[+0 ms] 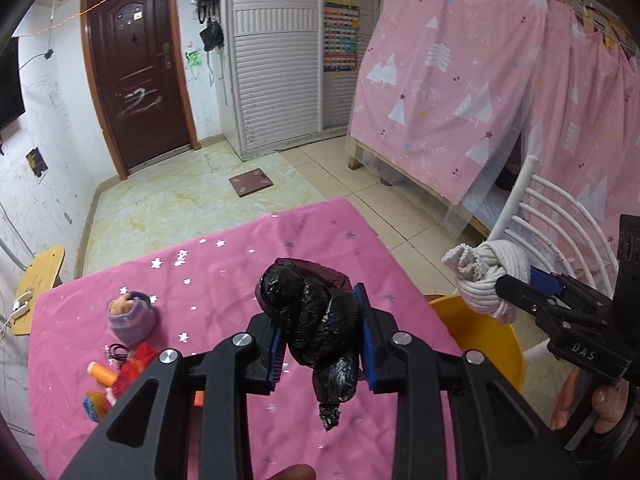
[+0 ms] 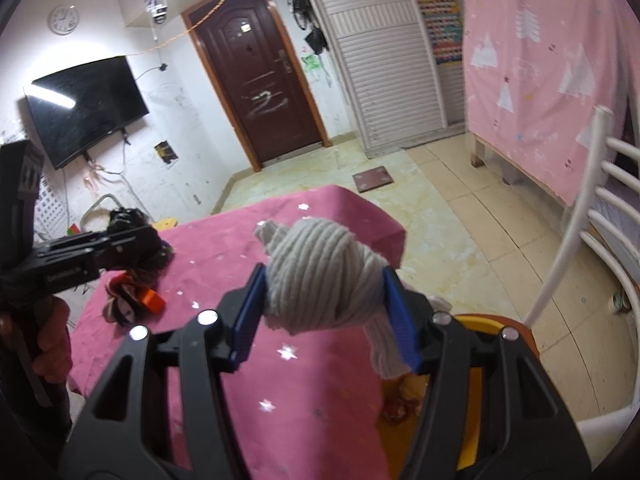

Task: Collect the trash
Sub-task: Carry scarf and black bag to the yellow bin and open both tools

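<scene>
My left gripper point(image 1: 322, 330) is shut on a crumpled black plastic bag point(image 1: 316, 320) and holds it above the pink tablecloth point(image 1: 224, 272). My right gripper point(image 2: 326, 312) is shut on a knotted white ribbed sock point(image 2: 320, 280) and holds it over the table's right edge, above a yellow bin point(image 2: 480, 392) with scraps inside. The right gripper point(image 1: 532, 292) with the sock point(image 1: 492, 276) also shows in the left wrist view, over the yellow bin point(image 1: 484, 332). The left gripper point(image 2: 132, 236) shows at the left of the right wrist view.
On the cloth at the left lie a purple sock bundle point(image 1: 132, 316), an orange thread spool point(image 1: 102, 374) and red scraps point(image 1: 136, 364). A white chair point(image 1: 560, 232) stands right of the bin. A pink-curtained bed point(image 1: 480, 100) is beyond. A scale point(image 1: 251, 184) lies on the floor.
</scene>
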Motion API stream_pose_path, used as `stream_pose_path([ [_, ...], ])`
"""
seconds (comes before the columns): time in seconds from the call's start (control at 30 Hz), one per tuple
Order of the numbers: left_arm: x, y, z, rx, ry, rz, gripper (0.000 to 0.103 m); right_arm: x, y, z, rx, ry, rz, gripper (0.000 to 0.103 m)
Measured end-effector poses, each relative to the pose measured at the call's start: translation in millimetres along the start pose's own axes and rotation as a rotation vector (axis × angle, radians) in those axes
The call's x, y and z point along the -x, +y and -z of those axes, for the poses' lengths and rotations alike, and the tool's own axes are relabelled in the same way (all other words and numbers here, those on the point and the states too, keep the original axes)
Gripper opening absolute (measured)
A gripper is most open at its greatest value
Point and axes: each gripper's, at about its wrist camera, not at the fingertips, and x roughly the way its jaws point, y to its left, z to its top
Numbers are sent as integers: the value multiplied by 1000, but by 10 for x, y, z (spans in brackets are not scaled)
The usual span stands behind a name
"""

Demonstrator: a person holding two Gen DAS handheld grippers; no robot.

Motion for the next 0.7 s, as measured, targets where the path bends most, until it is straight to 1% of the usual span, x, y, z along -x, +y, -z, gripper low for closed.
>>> stream_pose_path([
  [0.23, -108, -466, -22, -39, 23, 58, 23, 26, -443, 256, -60, 38, 92, 56],
  [0.33, -149, -671, -22, -56, 30, 79, 23, 14, -581, 361, -76, 58, 118, 56],
  [0.5, -213, -879, -22, -71, 42, 106, 23, -31, -771, 476, -109, 84, 134, 57],
  [0.7, -350, -1133, 5, -97, 81, 147, 23, -114, -871, 585, -121, 131, 155, 57],
])
